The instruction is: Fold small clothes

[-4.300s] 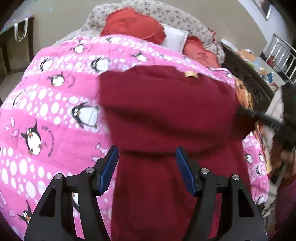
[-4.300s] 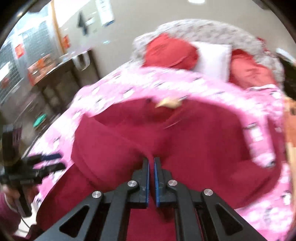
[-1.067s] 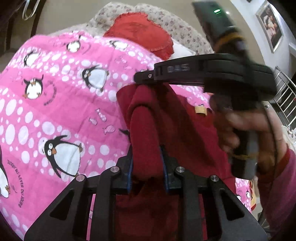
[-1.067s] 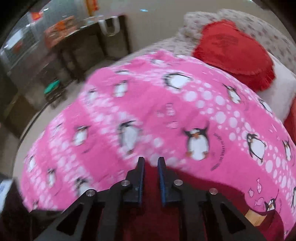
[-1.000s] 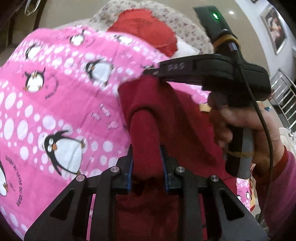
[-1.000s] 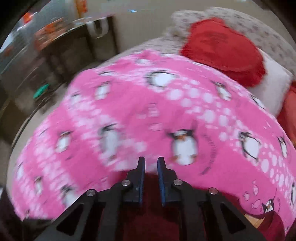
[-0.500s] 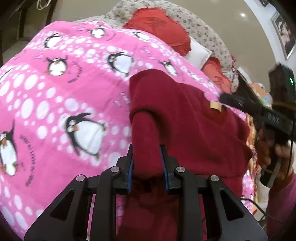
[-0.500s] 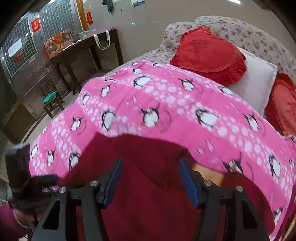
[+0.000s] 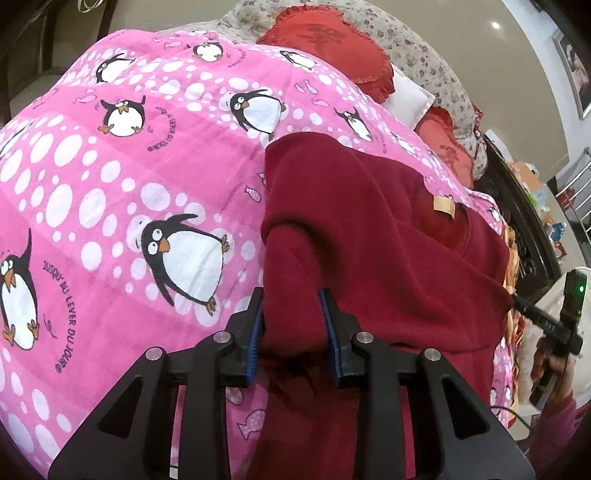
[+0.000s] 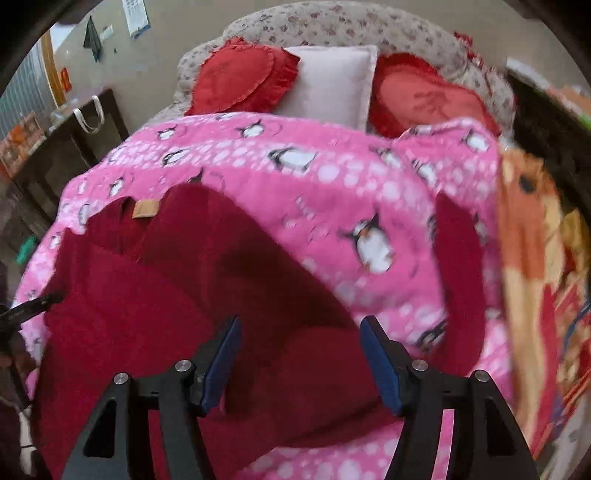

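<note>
My left gripper (image 9: 291, 332) pinches a bunched fold of the dark red garment (image 9: 373, 236), which lies on the pink penguin blanket (image 9: 110, 177) spread over the bed. My right gripper (image 10: 301, 354) hangs above the same garment with its jaws spread wide, holding nothing. Red heart-shaped cushions (image 10: 240, 79) and a white pillow (image 10: 328, 79) sit at the head of the bed.

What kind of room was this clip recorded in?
Most likely a home bedroom: a bed under a pink penguin blanket, heart-shaped red cushions and a white pillow against a floral headboard.

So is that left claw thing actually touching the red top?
Touching: in the left wrist view, the left gripper has both blue pads pressed against a bunched fold of the red top.
</note>
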{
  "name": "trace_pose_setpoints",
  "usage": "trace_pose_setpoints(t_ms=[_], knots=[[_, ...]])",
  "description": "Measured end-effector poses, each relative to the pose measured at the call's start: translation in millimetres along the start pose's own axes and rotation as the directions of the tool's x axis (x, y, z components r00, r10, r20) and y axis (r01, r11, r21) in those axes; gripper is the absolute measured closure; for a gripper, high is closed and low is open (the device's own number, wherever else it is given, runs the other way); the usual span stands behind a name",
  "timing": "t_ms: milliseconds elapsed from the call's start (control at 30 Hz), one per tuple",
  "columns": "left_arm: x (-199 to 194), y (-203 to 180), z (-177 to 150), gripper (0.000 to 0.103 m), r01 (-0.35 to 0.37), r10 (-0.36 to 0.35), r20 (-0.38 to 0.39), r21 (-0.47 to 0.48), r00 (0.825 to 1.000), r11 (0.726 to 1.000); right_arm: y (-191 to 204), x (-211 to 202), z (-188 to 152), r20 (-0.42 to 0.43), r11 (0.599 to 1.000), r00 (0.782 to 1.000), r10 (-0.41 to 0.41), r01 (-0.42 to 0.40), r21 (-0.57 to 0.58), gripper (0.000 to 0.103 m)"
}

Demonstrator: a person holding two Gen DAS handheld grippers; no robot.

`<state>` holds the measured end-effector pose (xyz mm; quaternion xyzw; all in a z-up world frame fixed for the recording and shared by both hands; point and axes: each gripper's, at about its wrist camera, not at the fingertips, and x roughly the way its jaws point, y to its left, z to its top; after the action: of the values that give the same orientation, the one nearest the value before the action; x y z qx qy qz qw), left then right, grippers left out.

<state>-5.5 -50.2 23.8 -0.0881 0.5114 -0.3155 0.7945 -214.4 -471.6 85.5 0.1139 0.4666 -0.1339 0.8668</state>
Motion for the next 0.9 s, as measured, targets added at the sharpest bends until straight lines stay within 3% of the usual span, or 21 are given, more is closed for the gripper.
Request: trace_pose_setpoints(t_ms=[167,300,433,533,600,633,767,833,900], knots=[[2,-6,0,0.076,-0.038,0.038,0.004,0.024,0.999,0.999,20,8,-8,0.035,0.997,0.996,0.08,-0.081,0.02,0.039],[1,-6,2,0.073,-0.04,0.04,-0.002,0.024,0.999,0.999,29,-3,-11,0.089,0.998,0.994,0.056,-0.058,0.023,0.039],[4,-5,3,0.07,-0.043,0.043,-0.002,0.017,0.999,0.999,28,-20,-15,0.142,0.982,0.975,0.169,-0.179,0.058,0.039],[6,-7,2,0.067,-0.051,0.051,0.002,0.016,0.999,0.999,39,-5,-17,0.104,0.976,0.972,0.21,-0.214,0.032,0.039],[7,-9,3,0.067,-0.064,0.064,0.0,0.023,0.998,0.998,48,16,-18,0.051,0.992,0.991,0.124,-0.124,-0.003,0.066],[7,-9,4,0.066,-0.067,0.067,-0.003,0.026,0.998,0.997,51,24,-17,0.029,0.998,0.998,0.059,-0.058,-0.015,0.088],[-4,-16,9,0.066,-0.079,0.078,0.023,0.061,0.997,0.995,40,9,-12,0.105,0.995,0.991,0.081,-0.087,0.049,0.093],[-4,-17,9,0.064,-0.095,0.093,0.031,0.073,0.995,0.993,32,8,-12,0.131,0.995,0.99,0.048,-0.059,0.081,0.093],[0,-18,10,0.064,-0.111,0.11,0.016,0.061,0.994,0.992,25,24,-15,0.098,0.996,0.995,0.003,-0.012,0.093,0.093]])
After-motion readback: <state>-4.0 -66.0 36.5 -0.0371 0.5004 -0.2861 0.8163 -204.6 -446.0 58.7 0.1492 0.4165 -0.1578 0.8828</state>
